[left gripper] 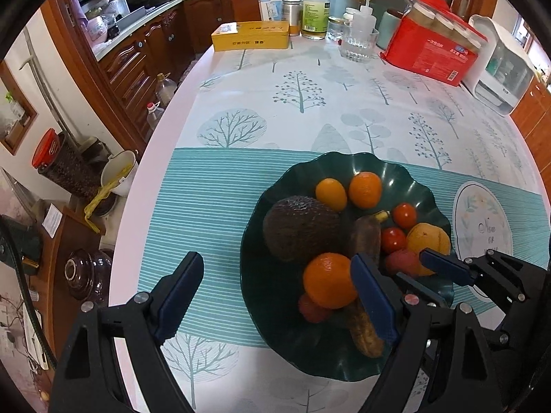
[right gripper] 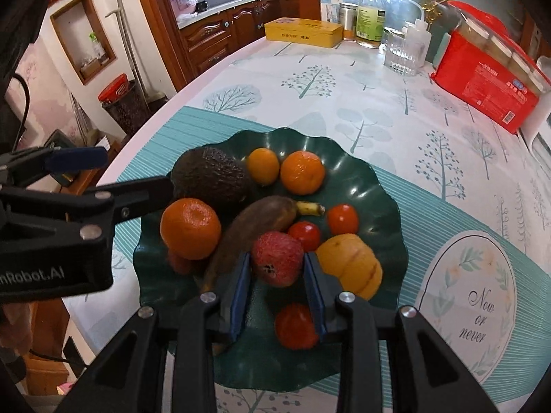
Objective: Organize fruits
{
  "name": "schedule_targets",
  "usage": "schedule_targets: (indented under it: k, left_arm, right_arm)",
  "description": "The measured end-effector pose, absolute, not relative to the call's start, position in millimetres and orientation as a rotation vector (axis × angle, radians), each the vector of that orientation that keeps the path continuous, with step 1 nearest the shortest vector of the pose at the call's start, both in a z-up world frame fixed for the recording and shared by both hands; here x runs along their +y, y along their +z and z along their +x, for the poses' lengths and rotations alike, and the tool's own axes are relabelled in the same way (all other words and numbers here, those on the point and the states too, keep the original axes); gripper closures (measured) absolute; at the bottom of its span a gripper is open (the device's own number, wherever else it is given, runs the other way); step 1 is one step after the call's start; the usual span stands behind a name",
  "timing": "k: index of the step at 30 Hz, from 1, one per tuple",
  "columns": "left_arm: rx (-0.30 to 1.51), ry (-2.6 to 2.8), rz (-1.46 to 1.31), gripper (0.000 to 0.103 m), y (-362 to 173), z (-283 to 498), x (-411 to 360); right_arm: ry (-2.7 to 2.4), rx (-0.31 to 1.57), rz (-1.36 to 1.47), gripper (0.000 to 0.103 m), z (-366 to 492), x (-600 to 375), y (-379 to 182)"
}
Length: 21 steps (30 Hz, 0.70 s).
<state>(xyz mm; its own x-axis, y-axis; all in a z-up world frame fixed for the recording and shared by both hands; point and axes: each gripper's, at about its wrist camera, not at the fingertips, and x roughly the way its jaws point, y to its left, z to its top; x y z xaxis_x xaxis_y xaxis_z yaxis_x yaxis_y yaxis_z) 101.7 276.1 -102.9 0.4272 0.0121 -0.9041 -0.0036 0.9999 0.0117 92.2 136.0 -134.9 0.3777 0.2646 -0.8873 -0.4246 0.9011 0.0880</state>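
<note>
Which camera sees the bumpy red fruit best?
The right wrist view: the bumpy red fruit sits whole and close between the right gripper fingers. In the left wrist view only a small blurry bit peeks past a blue finger.

The table [left gripper: 241, 79] carries a teal placemat [left gripper: 213, 206], green fruit plate [left gripper: 361, 165] and yellow tin [left gripper: 251, 36].

hidden: banana [right gripper: 255, 227] lower half behind lychee [right gripper: 277, 258] | small red fruit [left gripper: 311, 306] mostly under orange [left gripper: 329, 280] | red box [right gripper: 489, 79] print unreadable
</note>
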Motion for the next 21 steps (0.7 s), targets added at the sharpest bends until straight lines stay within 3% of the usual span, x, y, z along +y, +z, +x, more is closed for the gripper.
schedule_targets:
  k: [6,21]
  left_arm:
    - [1.133,0.016,0.011,0.016,-104,100,273]
    - [1.125,0.019,0.027,0.016,-96,92,243]
  right_arm:
    - [0.446,1.075,-0.153,0.056,87,133,-129]
    - [0.404,1.047,-0.089,0.055,81,90,-114]
